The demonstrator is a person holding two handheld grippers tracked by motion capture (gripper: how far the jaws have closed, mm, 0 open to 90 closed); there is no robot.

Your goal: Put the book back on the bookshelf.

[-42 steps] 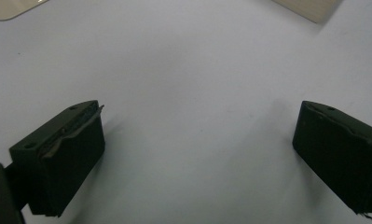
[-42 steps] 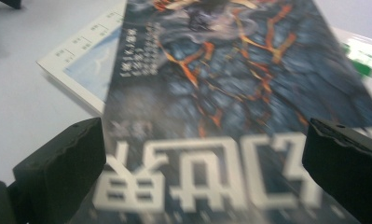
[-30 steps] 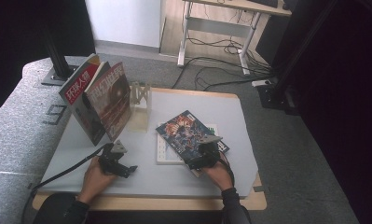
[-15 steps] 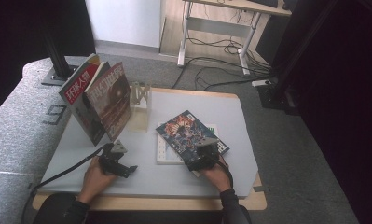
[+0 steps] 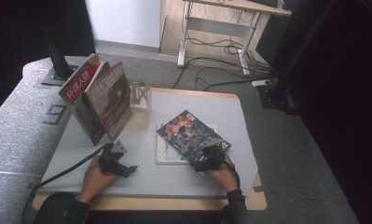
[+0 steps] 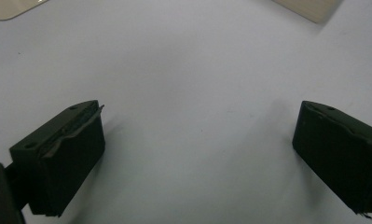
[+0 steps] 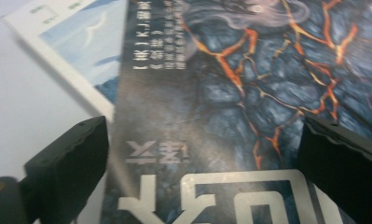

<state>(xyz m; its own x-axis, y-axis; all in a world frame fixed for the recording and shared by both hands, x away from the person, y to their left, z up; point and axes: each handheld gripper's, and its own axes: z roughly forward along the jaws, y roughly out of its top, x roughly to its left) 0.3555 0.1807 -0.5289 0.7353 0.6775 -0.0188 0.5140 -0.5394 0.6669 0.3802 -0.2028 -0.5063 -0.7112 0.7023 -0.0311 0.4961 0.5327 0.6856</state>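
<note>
Your right gripper [image 5: 206,158] sat at the near right of the pale grey table top [image 5: 193,100], its jaws spread wide with nothing between them. They were poised over the near corner of the dark, glossy magazine with the blue-and-orange lava-crack cover [image 5: 189,133]. In the right gripper view the two black jaws stood apart at either side of that cover [image 7: 249,93], with the big silver title letters running between them. Whether the jaw tips touched the cover or hung just above it was hard to judge from that blurred close view.

The magazine lay flat near the middle of the table, turned at an angle, resting on top of a white, flat, square booklet with pale blue pictures [image 5: 167,151]. A strip of that booklet [image 7: 76,39] showed past the magazine's left edge in the right gripper view.

Your left gripper [image 5: 120,165] lay at the near left of the table, well apart from the magazine, with your left hand [image 5: 96,175] around it. Its jaws were wide open too, and bare table surface showed between them in the left gripper view [image 6: 193,116].

At the far left, two magazines stood upright and leaning, a red-and-white one [image 5: 79,91] behind one with a reddish-brown cover [image 5: 111,95]. Just to their right stood a pale wooden rack [image 5: 139,100].
</note>
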